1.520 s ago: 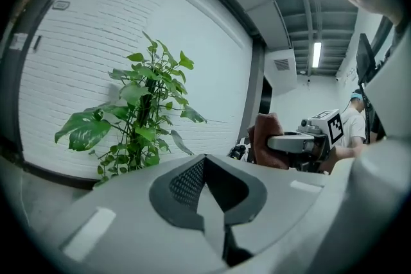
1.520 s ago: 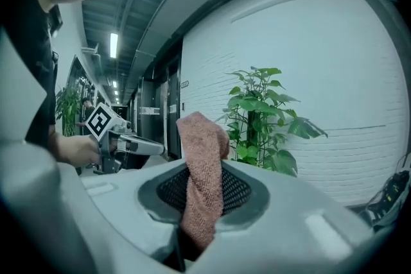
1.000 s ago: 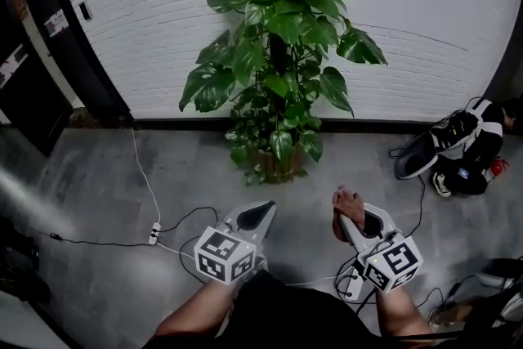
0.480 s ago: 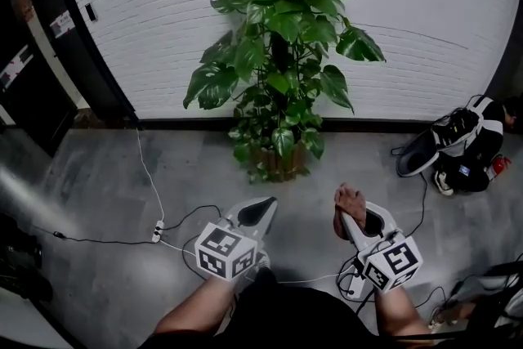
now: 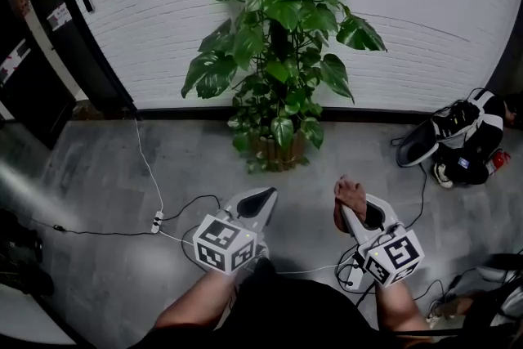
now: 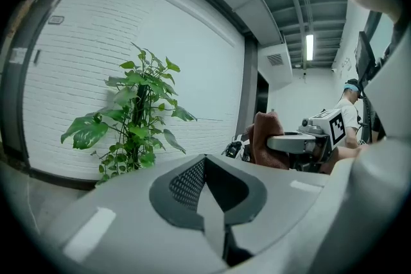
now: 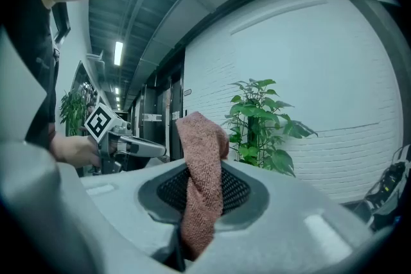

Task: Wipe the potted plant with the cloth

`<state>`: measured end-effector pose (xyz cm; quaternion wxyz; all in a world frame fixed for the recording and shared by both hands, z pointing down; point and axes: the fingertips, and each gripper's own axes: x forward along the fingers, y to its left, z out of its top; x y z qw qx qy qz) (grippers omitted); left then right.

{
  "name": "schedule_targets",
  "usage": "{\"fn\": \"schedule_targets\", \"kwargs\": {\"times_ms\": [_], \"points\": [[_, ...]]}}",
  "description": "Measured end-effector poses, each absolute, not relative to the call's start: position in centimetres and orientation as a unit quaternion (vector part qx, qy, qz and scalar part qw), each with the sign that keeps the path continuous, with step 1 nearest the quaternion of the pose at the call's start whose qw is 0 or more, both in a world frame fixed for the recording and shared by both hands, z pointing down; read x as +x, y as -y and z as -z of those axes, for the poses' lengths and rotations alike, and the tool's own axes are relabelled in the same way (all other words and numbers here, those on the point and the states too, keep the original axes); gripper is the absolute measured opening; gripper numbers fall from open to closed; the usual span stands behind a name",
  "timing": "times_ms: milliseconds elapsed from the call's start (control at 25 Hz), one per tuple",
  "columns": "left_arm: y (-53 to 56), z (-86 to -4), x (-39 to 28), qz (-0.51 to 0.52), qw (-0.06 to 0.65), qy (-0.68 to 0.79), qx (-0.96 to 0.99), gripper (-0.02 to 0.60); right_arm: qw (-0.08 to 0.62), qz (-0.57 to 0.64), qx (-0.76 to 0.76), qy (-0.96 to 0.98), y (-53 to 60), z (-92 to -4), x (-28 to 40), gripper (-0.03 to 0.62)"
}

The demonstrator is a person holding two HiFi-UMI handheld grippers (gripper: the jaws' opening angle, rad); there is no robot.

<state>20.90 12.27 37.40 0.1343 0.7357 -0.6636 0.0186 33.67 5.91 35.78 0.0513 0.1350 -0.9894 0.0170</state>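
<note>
Head view: left tool [image 5: 261, 199] at 7 o'clock, jaws together, empty. Potted plant [image 5: 280, 53] at 12, well apart. Right tool [image 5: 355, 218] at 5 clamped on cloth [image 5: 350, 194]. Likely the approach step; next, reach the cloth forward to the leaves.

Head view dim and even — floor [image 5: 98, 167] dull grey, white wall [image 5: 147, 20] brightest, corners falling to black. Strong barrel bend; the wall's base curves. Gripper views fisheye inside a black round border. Strip light [image 6: 309, 47] glares white overhead in both. Near housings soft — plant [image 7: 260, 122] fairly sharp.
</note>
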Motion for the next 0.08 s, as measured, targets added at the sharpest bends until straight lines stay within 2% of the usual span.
{"fn": "schedule_targets", "kwargs": {"times_ms": [80], "points": [[-12.16,-37.70,20.86,-0.018,0.137,0.664,0.734,0.017,0.051,-0.016,0.134,0.989,-5.71,-35.89,33.58,0.063]]}}
